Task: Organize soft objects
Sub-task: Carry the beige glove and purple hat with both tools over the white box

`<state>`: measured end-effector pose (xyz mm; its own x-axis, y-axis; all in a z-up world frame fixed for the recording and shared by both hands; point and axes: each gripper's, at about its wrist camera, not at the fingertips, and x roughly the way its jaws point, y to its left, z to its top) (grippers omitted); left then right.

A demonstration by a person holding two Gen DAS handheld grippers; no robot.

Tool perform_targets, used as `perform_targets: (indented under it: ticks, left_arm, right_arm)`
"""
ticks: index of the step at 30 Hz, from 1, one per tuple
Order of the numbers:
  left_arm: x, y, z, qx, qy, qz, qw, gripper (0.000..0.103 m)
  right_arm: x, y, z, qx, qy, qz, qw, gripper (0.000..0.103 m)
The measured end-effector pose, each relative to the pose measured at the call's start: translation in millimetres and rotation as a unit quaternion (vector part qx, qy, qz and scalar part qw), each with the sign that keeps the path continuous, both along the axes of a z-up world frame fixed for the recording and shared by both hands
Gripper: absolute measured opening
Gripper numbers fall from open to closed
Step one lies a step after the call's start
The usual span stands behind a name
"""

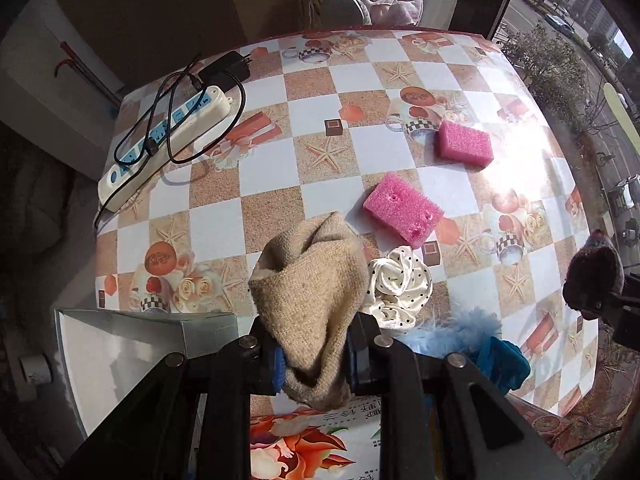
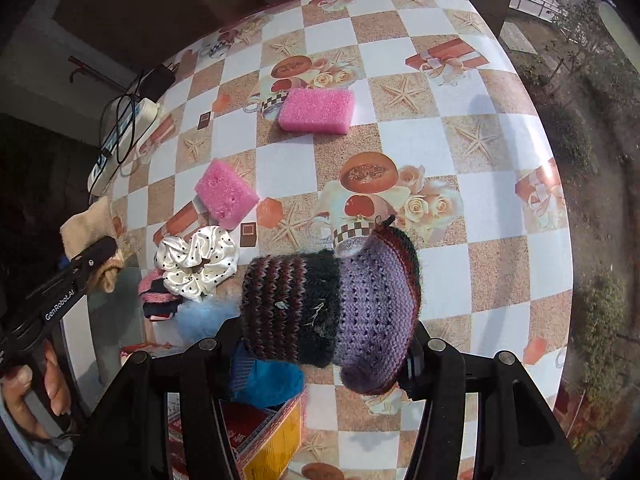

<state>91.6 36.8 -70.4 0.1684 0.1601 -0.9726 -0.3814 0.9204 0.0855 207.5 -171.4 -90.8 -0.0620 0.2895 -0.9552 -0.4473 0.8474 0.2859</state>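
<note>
My left gripper (image 1: 314, 354) is shut on a beige knitted sock (image 1: 310, 292) and holds it above the table's near edge; it also shows in the right wrist view (image 2: 90, 236). My right gripper (image 2: 328, 350) is shut on a purple and dark striped knitted sock (image 2: 332, 308), seen at the right in the left wrist view (image 1: 596, 280). Two pink sponges (image 1: 404, 208) (image 1: 464, 143) lie on the checkered tablecloth (image 1: 260, 168). A white dotted scrunchie (image 1: 400, 284), a blue fluffy piece (image 1: 452, 328) and a teal cloth (image 1: 502, 360) lie near me.
A white power strip (image 1: 168, 140) with black cables and an adapter (image 1: 226, 70) lies at the far left. A grey open box (image 1: 132, 344) stands at the near left. A printed carton (image 1: 316, 444) lies below my left gripper. A yellow-red box (image 2: 268, 436) sits below my right gripper.
</note>
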Motion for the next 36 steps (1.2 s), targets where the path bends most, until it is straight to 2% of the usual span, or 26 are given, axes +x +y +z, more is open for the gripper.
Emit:
perform_targets:
  ticks: [9,18,25,36]
  left_arm:
    - [-63,-31,18,-0.008,0.007,-0.037,0.9993,0.025]
    - [-120,-36,37,-0.001,0.005,-0.057,0.9983,0.025]
    - [-156,-19,48,0.015,-0.003,-0.046,0.9988,0.025]
    - [-195,12,52,0.001,-0.021,-0.001,0.9998,0.025]
  right_arm:
    - [-42,9,43,0.021,-0.014,0.000,1.000,0.058]
    - [-107,32,74,0.022,-0.027,0.047,0.998,0.058]
    - [-158,59,86,0.022,-0.020,0.093,0.995,0.058]
    - [-212,110,88,0.009,-0.011,0.169,0.985,0.058]
